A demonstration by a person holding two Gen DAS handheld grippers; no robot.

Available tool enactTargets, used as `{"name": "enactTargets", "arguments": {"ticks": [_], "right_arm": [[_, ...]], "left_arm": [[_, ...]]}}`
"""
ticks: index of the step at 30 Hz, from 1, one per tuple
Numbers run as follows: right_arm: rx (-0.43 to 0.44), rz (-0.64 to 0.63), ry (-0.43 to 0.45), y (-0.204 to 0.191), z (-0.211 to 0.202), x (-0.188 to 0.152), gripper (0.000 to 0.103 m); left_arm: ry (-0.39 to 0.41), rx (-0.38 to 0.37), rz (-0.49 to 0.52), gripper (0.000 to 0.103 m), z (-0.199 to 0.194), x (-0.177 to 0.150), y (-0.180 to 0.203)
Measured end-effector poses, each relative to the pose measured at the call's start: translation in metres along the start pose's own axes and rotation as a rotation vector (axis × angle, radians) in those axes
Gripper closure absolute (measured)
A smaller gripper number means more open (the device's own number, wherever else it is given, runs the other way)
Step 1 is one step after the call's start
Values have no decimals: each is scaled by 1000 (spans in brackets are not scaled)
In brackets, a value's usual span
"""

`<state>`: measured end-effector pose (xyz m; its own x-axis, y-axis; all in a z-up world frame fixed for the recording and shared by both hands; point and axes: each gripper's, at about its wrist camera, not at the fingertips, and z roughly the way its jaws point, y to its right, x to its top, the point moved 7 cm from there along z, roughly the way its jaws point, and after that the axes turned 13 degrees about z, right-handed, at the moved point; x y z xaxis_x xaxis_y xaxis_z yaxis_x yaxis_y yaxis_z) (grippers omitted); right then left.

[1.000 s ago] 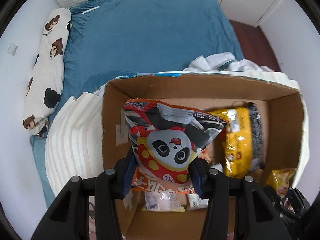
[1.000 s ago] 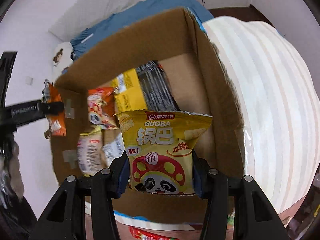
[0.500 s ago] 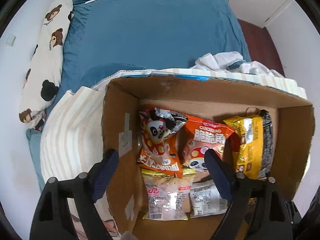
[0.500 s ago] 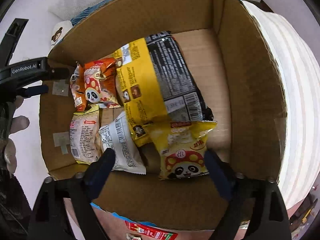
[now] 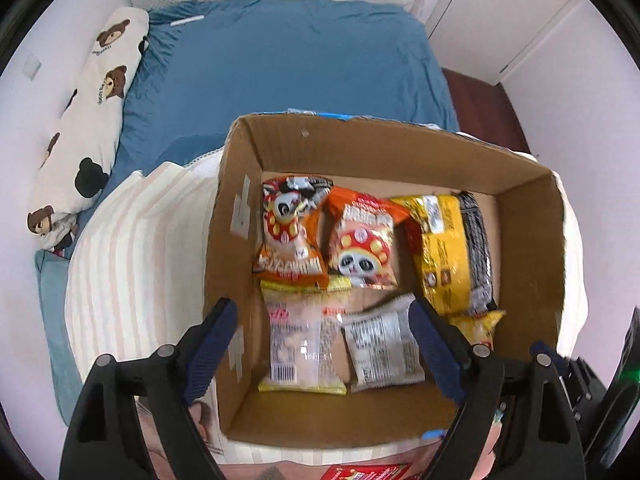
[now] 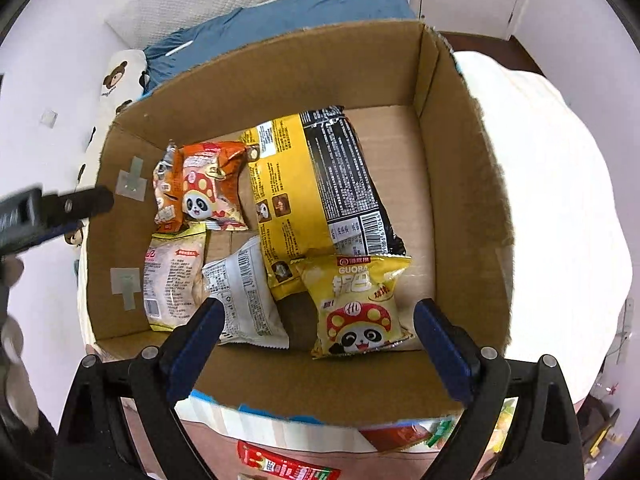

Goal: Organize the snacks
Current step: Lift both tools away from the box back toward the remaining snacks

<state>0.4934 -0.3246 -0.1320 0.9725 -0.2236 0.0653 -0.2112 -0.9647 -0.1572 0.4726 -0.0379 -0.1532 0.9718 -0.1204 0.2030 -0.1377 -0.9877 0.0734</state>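
An open cardboard box [image 5: 236, 216] [image 6: 460, 184] holds several snack packs. An orange panda pack [image 5: 290, 232] lies at the far left, a second orange panda pack [image 5: 362, 244] [image 6: 204, 192] beside it. A large yellow-and-black bag [image 5: 452, 248] [image 6: 312, 184] lies at the right. A yellow panda pack [image 6: 358, 308] lies near the front. A pale pack [image 5: 300, 340] [image 6: 172, 280] and a white pack [image 5: 382, 348] [image 6: 244, 292] lie in front. My left gripper [image 5: 324, 344] is open and empty above the box. My right gripper [image 6: 316, 344] is open and empty above the box's near edge.
The box stands on a striped cream cloth [image 5: 132, 264] [image 6: 560, 208]. A blue bed [image 5: 288, 72] with a bear-print pillow [image 5: 84, 128] lies behind. A red packet [image 6: 288, 468] lies in front of the box. The left gripper's body [image 6: 52, 208] shows at the left in the right wrist view.
Both grippers opened and let their panda packs drop into the box: the orange one at the far left, the yellow one near the front right. Both grippers then pulled back.
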Motion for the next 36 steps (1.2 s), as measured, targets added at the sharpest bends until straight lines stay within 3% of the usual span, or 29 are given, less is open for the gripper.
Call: {"name": "enactTargets", "arguments": {"ticks": [9,20,29,36], "right_arm": [[-2,-30,119,1,-46,-23,6],[20,-79,283,12,-118,-63,6],[102,-66,313,26,-156,-95,6],[133,-29,229,61,-143,-130,5]], "left_arm": [[182,72,36,15,-59,-49,24],[344,135,86,16,-124,-97,57],[378,125,56,15,-144,-130,69],[283,55,-46,16,-109,-182,67]]}}
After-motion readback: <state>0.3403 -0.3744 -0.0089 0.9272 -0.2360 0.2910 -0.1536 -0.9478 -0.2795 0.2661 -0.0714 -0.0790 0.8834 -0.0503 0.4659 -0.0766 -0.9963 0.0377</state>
